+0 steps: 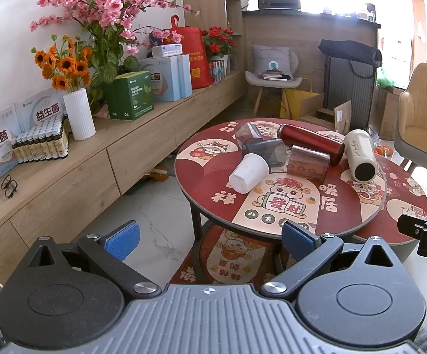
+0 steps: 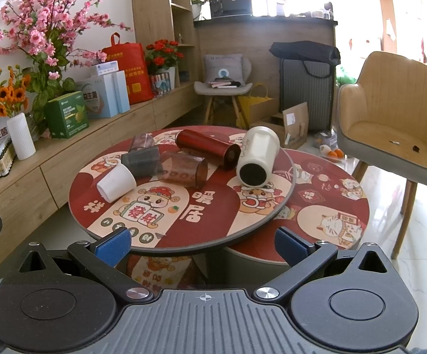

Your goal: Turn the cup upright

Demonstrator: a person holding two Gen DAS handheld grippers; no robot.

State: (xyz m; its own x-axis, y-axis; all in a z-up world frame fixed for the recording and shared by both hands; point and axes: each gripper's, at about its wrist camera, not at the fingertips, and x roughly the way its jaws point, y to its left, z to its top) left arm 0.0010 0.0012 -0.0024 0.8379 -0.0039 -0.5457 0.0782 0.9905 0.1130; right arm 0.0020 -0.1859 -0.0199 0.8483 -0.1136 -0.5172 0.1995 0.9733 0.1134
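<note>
**Me:** Holding both tools short of the tabletop (image 2: 183, 236), I have nothing in either. The left tool (image 1: 210, 239) is spread wide, blue pads (image 1: 122, 240) well apart; the right tool (image 2: 203, 244) is spread just the same.

**Partner:** Which cup will you flip?

**Me:** They all lie on their sides. Nearest my left tool is the white cup (image 1: 248, 172), base toward me, mouth against the grey tumbler (image 1: 265, 150). It looks like light, stiff plastic or ceramic, with a smooth, tapered wall, so I judge it could slide out of the pads. I'd take it across the body near the wider mouth end.

**Partner:** And the others?

**Me:** The brown see-through tumbler (image 2: 182, 168) lies just beside the grey one and looks light, possibly brittle. The red flask (image 2: 207, 149) and the cream flask (image 2: 256, 157) look like metal, heavier and slick, and round enough to roll. The cream one lies mouth toward me, near the tabletop's right rim.

**Partner:** Room to work?

**Me:** The near half of the tabletop is bare, good for setting a cup upright. The cluster itself is tight: white, grey and brown touch or nearly touch, so a nudge could start one rolling. A lower round table (image 2: 331, 206) sits beneath the right edge, and a tan chair (image 2: 390, 124) stands beyond it.
</note>
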